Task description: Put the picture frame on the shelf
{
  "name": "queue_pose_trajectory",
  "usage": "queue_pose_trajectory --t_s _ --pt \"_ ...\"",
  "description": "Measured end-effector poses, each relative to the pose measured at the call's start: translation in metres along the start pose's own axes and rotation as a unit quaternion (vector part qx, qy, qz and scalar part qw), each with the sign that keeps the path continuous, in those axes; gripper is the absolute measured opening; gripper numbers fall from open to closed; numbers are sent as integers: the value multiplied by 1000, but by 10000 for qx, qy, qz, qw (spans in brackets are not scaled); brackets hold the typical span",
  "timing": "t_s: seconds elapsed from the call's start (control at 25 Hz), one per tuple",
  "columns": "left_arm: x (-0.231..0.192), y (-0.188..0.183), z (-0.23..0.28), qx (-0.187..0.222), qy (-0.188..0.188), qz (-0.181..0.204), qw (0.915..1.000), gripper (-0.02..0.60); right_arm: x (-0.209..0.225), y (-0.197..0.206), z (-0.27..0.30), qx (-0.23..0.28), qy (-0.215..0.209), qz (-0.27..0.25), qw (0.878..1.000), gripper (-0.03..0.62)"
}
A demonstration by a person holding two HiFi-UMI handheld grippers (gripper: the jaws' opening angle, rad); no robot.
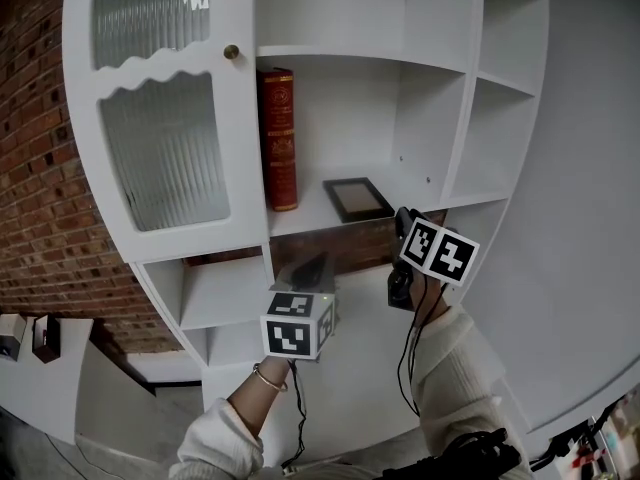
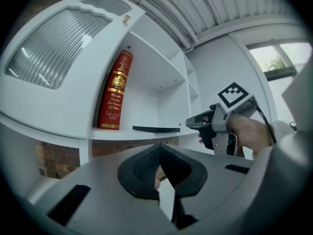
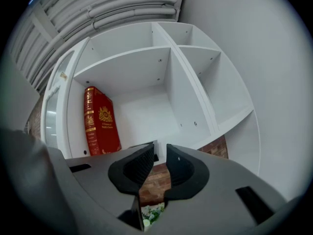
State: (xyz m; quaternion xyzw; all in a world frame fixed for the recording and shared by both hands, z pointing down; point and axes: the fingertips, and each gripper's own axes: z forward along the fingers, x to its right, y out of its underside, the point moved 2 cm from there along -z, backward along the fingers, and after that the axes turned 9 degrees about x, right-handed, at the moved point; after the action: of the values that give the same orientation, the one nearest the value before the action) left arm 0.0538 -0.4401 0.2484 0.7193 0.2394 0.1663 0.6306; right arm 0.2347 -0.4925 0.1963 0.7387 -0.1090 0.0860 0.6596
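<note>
A dark picture frame (image 1: 357, 198) lies flat on the middle shelf (image 1: 300, 216) of a white shelf unit, to the right of an upright red book (image 1: 278, 138). My right gripper (image 1: 403, 216) is just right of the frame at the shelf's front edge, its jaws a narrow gap apart with nothing between them (image 3: 160, 153). My left gripper (image 1: 312, 266) hangs below the shelf's front edge, shut and empty (image 2: 159, 148). In the left gripper view the frame (image 2: 156, 129) shows edge-on, with the right gripper (image 2: 188, 125) beside it.
A ribbed-glass cabinet door (image 1: 165, 148) with a brass knob (image 1: 231, 52) closes the left compartment. A vertical divider (image 1: 462, 88) bounds the shelf bay on the right. Brick wall (image 1: 40, 188) stands to the left, and lower open shelves (image 1: 225, 293) sit below.
</note>
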Motion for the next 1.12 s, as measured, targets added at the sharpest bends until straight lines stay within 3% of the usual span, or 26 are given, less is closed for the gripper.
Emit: queue_pose_trajectory --t_s 0.52,1.12 --pt "19 37 -62 -157 343 -163 9992 6 -9 51 -90 76 177 78 9998 57" --pt "19 77 -152 -381 178 -668 9969 6 -45 122 -178 -423 118 -221 9988 31"
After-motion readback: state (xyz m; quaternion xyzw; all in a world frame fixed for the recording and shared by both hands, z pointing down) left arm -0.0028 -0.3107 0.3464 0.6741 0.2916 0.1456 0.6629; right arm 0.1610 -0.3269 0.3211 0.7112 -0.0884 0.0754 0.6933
